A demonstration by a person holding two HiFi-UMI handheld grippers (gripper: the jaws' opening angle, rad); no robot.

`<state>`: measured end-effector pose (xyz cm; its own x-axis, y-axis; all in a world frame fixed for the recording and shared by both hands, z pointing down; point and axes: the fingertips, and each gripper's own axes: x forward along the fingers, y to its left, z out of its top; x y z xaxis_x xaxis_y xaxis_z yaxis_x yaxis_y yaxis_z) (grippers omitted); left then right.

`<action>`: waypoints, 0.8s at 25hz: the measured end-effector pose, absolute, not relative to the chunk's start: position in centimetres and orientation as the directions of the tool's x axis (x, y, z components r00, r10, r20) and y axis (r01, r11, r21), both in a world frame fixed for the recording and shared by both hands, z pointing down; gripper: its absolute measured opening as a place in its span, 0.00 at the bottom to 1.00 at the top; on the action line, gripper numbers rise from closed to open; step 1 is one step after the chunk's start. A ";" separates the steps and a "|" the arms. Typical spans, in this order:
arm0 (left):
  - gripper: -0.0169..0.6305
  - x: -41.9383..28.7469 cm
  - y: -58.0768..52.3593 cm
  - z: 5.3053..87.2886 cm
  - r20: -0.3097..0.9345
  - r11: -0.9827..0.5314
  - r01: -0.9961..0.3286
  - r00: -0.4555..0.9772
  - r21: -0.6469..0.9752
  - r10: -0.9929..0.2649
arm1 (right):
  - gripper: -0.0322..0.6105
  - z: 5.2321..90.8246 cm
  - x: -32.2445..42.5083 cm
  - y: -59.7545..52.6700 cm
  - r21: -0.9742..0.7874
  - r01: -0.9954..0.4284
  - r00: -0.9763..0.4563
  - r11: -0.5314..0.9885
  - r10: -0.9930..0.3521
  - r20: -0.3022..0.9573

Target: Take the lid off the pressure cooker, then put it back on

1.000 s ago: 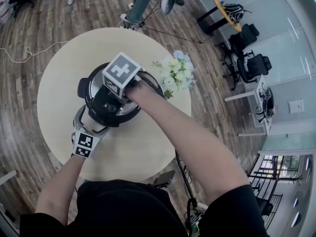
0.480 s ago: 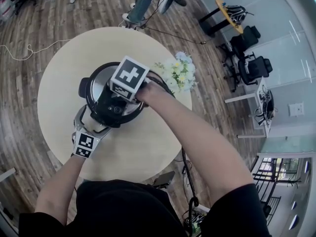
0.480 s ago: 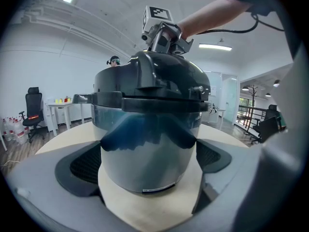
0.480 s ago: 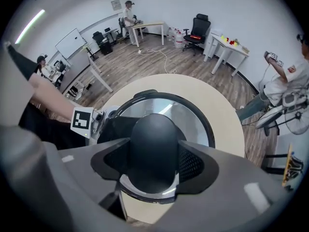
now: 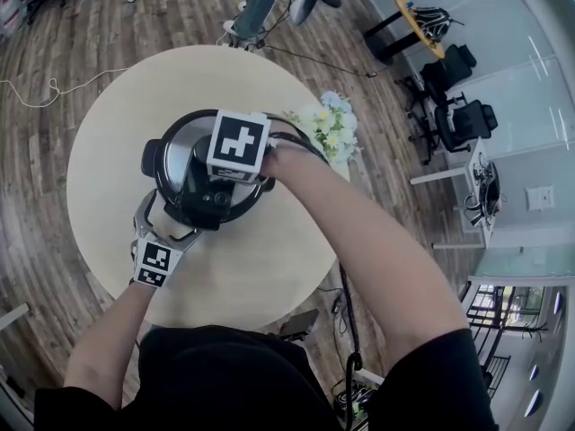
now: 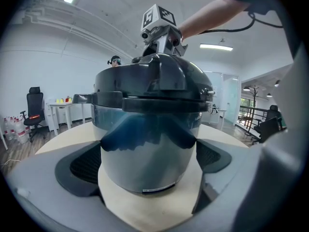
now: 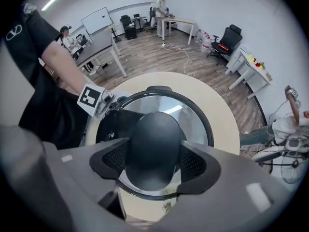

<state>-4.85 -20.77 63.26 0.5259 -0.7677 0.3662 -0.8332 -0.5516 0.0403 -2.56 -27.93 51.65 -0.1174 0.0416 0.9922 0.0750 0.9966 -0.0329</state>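
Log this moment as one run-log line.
left tongs: clamped on cooker body | right tongs: gripping lid handle, jaws just eased wider | lid: seated on cooker

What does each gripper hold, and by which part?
Right gripper: steel lid, by its black domed handle; jaws just eased wider. Left gripper: shiny cooker body, by its sides.

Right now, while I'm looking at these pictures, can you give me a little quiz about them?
1. Pick one: what stands beside the pressure cooker on the round table? A flowers, B a cup, C a book.
2. True or false: the lid sits on the cooker.
3. What do the left tongs have between them?
Key: 1 A. 2 True. 3 The cooker's body.
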 end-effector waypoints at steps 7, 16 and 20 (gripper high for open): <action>0.94 -4.8 -20.8 63.3 0.369 -0.555 -0.831 0.528 0.039 -0.765 | 0.54 51.7 -1.4 -28.5 0.012 0.271 -0.031 0.962 -0.004 1.000; 0.94 -5.0 -20.8 63.4 0.397 -0.562 -0.825 0.536 0.059 -0.745 | 0.55 52.0 -1.3 -28.0 -0.030 0.204 -0.052 0.978 0.041 0.998; 0.90 -5.8 -20.4 63.4 0.438 -0.572 -0.814 0.551 0.097 -0.710 | 0.55 51.9 -1.8 -28.3 -0.038 0.062 -0.153 0.997 0.047 0.987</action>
